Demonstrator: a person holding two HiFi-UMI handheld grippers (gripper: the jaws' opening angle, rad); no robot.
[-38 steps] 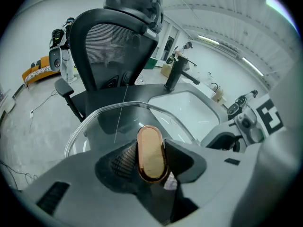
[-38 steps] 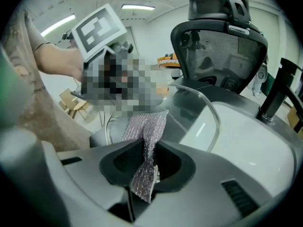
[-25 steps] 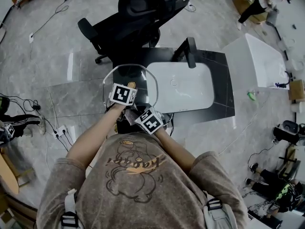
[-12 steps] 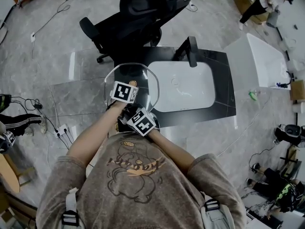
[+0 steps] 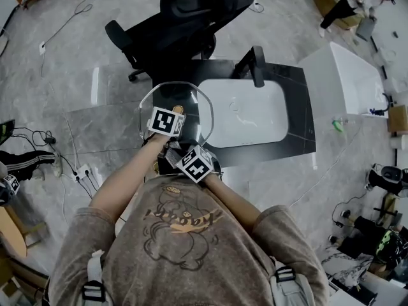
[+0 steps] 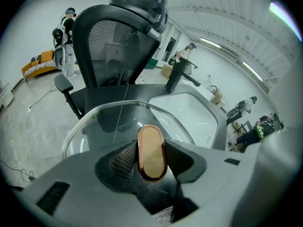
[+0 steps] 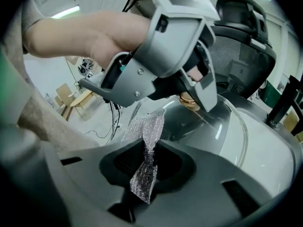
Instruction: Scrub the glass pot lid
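Forearms forward, converging; left gripper (image 5: 173, 115) jaws clamped; right gripper (image 5: 182, 153) jaws clamped, just behind.

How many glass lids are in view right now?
1: the glass pot lid, clamped by its knob in the left gripper, at the sink's left end. None look hidden.

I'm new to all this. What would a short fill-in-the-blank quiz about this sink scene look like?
1. The left gripper is shut on the glass pot lid's copper-coloured ____.
2. The right gripper pinches a mesh scrubber that is ____ in colour.
3. The sink basin, set in a black counter, is ____.

Missing words: knob; silver; white.
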